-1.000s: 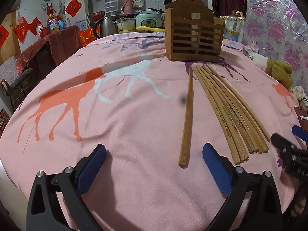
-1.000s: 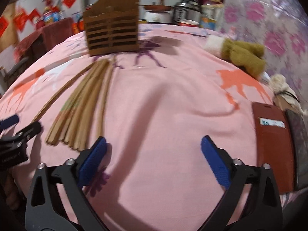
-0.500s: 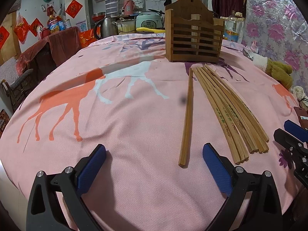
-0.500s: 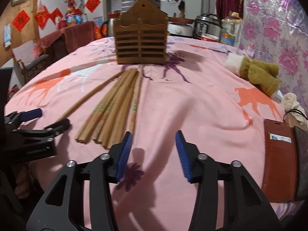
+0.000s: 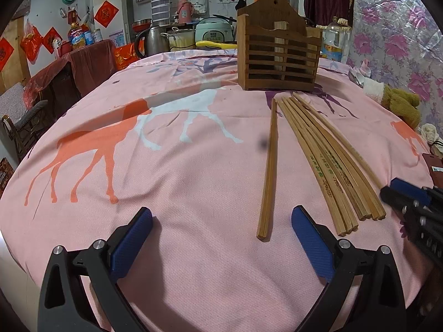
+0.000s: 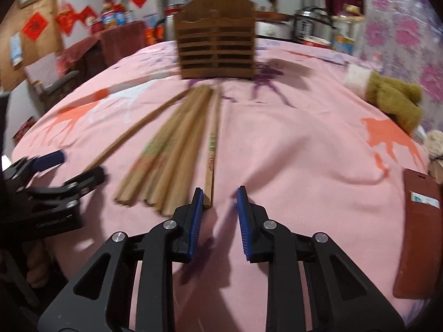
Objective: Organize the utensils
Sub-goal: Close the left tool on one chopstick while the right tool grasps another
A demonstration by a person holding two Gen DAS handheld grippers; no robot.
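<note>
Several wooden chopsticks (image 5: 332,163) lie bunched on the pink tablecloth, and a single chopstick (image 5: 268,171) lies apart on their left. A slatted wooden holder (image 5: 277,58) stands upright behind them. My left gripper (image 5: 220,215) hangs open above the cloth, the single chopstick's near end just inside its right finger. My right gripper (image 6: 219,193) is closing, with a gap still between the pads. The near end of the rightmost chopstick (image 6: 211,149) lies by its left pad, ungripped. The bunch (image 6: 171,149), the holder (image 6: 217,49) and the left gripper (image 6: 72,166) also show there.
A brown leather case (image 6: 418,229) lies at the table's right edge, with an olive stuffed toy (image 6: 396,102) behind it. Pots, a kettle and bottles (image 5: 177,36) crowd the counter beyond the table. A draped chair (image 5: 83,69) stands at the left.
The right gripper's jaws have narrowed from wide apart to a small gap, and it has shifted left toward the chopsticks' near ends. The left gripper has stayed still.
</note>
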